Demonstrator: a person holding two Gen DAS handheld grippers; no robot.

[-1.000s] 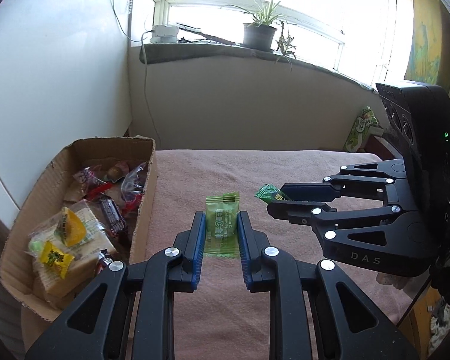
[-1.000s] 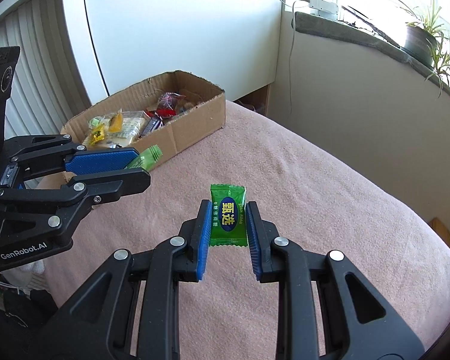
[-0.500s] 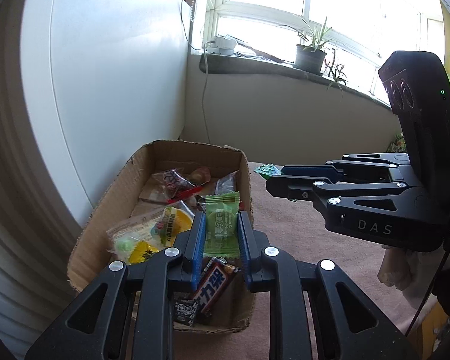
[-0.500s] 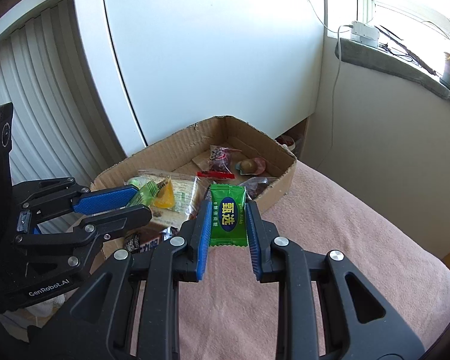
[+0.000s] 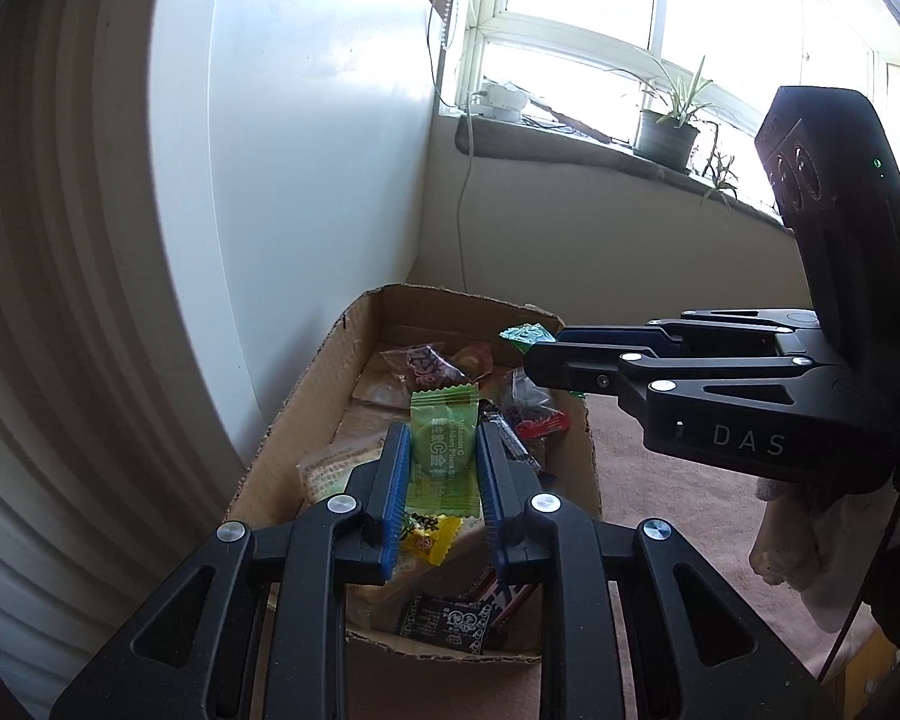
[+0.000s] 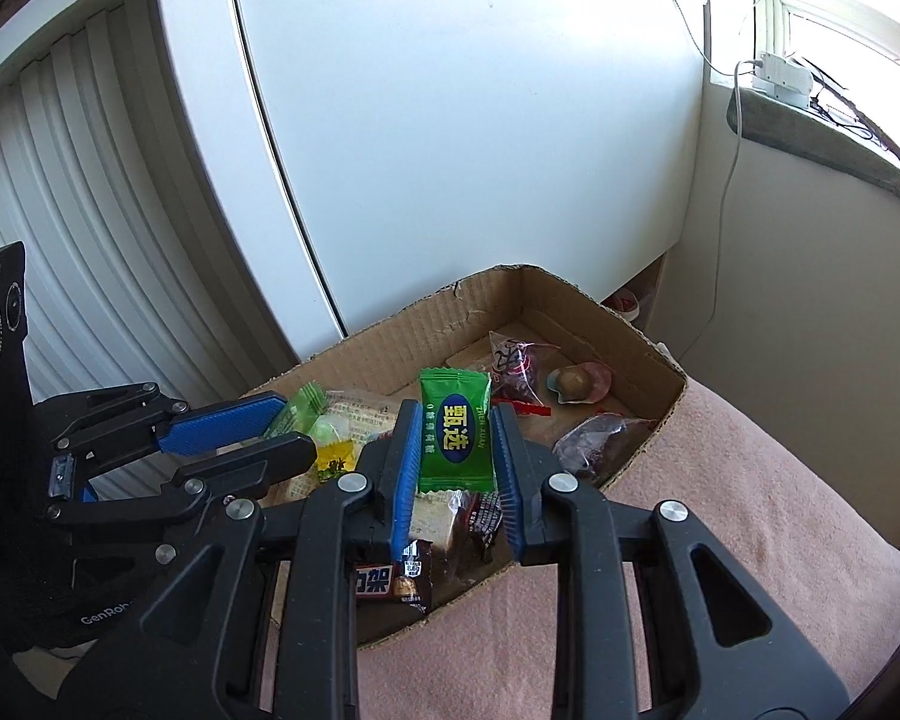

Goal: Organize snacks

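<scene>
Our left tool (image 5: 439,468) is clamped on a light green candy pack (image 5: 443,450) in the lower middle of its view, and our right tool (image 6: 456,450) is clamped on a dark green candy pack (image 6: 455,431) in the middle of its view. Both packs hang over the cardboard box (image 6: 630,330), which already holds other snacks. To do this well, we think we should let go over a free spot, low and well inside the walls, so nothing falls onto the pink cloth (image 6: 750,480).

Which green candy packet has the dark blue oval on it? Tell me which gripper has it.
The bright green packet in the right gripper has the blue oval with yellow characters. The pale green packet in the left gripper has white print and no oval.
</scene>
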